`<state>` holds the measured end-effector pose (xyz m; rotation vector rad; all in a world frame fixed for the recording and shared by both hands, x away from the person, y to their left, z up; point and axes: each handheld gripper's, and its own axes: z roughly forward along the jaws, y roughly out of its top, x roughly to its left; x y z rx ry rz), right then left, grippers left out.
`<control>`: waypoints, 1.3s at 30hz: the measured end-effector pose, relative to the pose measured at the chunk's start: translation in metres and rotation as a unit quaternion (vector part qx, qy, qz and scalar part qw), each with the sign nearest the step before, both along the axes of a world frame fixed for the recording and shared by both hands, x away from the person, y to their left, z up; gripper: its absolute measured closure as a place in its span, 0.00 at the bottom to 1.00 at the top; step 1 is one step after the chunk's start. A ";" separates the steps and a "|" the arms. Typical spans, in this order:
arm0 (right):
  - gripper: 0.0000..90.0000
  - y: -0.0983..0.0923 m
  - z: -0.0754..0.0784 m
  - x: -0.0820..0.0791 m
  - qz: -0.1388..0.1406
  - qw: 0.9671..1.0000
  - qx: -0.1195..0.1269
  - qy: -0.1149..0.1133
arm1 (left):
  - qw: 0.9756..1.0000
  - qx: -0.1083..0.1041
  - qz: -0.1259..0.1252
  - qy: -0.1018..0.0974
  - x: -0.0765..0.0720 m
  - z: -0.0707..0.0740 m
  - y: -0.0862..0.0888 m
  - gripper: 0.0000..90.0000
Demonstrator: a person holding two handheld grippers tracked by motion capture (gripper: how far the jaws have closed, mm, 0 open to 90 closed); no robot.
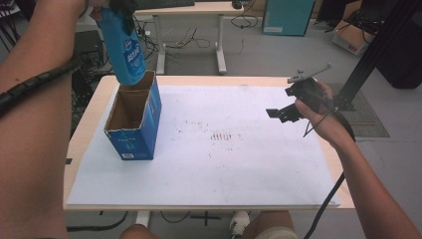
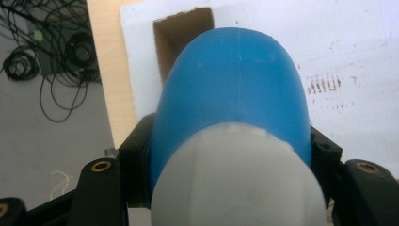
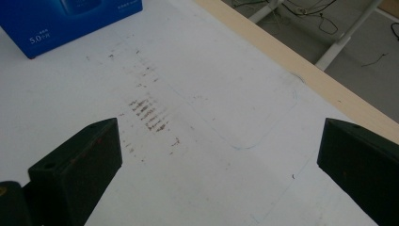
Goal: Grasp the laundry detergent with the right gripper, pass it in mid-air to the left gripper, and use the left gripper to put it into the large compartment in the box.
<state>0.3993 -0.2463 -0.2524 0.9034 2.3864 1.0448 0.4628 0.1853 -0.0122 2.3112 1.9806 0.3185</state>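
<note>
Left gripper (image 2: 230, 155) is clamped on the blue bottle (image 1: 123, 47), its black jaws pressed against both sides of the bottle just below the pale cap (image 2: 237, 179), so the grip sits high on the neck end. In the high view the bottle hangs upright above the far left corner of the desk (image 1: 87, 129), base pointing down, and its bottom end is right at the open mouth of the blue carton (image 1: 135, 122); whether it touches the rim, I cannot tell. The carton stands upright on the white sheet (image 1: 224, 169) near the desk's left edge, top torn open, brown cardboard showing inside. From the left gripper view we look straight down along the bottle and see part of that brown opening beyond it.

Over on the right, the right gripper (image 1: 291, 107) is held above the sheet near the desk's right edge, well apart from the carton. Its jaws stand wide apart with nothing between them, bare white sheet and a patch of brownish smudges (image 3: 148, 113) below
</note>
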 end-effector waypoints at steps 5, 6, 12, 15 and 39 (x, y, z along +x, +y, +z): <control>0.00 -0.001 0.001 0.000 -0.001 1.000 -0.010 0.005 | 1.000 -0.003 0.023 0.000 0.001 -0.002 0.006 0.41; 0.00 -0.001 0.001 0.000 -0.001 1.000 -0.010 0.005 | 1.000 -0.003 0.023 0.000 0.001 -0.002 0.006 0.41; 0.00 -0.002 0.001 0.000 -0.002 1.000 -0.011 0.011 | 0.999 -0.018 0.050 0.006 0.002 -0.012 0.015 0.41; 0.00 -0.003 0.000 0.000 -0.001 1.000 -0.013 0.010 | 0.998 -0.014 0.056 0.008 0.003 -0.014 0.015 0.41; 0.00 0.000 0.000 -0.003 0.001 1.000 -0.017 0.006 | 0.998 -0.007 0.061 0.028 0.007 -0.059 0.031 0.41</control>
